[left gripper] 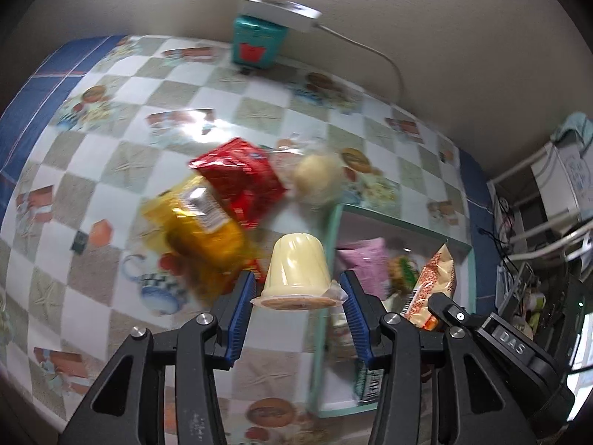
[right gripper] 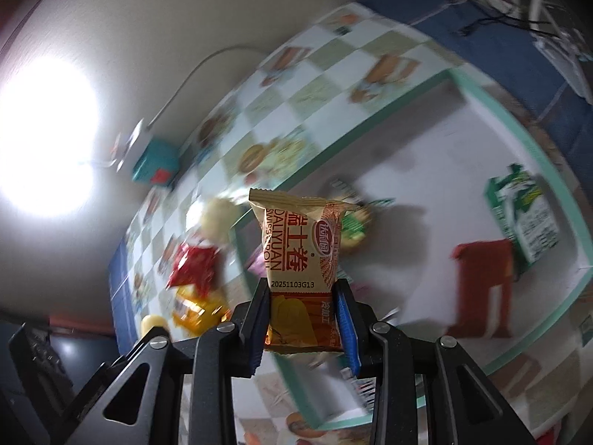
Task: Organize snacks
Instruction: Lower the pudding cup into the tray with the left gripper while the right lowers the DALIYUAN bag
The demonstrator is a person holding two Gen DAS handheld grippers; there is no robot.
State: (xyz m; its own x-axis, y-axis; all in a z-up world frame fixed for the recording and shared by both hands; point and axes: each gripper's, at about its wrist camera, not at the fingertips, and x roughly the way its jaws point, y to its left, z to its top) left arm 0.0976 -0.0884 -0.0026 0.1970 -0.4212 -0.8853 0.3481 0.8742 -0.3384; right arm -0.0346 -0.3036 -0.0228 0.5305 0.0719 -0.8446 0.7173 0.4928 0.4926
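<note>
My left gripper [left gripper: 298, 296] is shut on a pale yellow pudding cup [left gripper: 298, 270], held upside down above the table near the left rim of the green-edged tray [left gripper: 330, 244]. My right gripper [right gripper: 302, 319] is shut on an orange Swiss roll packet [right gripper: 298, 259], held over the tray [right gripper: 493, 100]; the packet also shows in the left wrist view [left gripper: 431, 285]. On the table lie a red snack bag [left gripper: 241, 181], a yellow snack bag [left gripper: 202, 222] and a round bun in clear wrap [left gripper: 317, 176]. In the tray lie a pink packet [left gripper: 361, 259], a green carton [right gripper: 522, 218] and a red packet [right gripper: 485, 282].
A checkered tablecloth [left gripper: 111, 170] covers the table. A teal box [left gripper: 255, 42] with a white power strip [left gripper: 281, 7] on top stands at the back by the wall. Shelving and cables [left gripper: 537, 222] are to the right.
</note>
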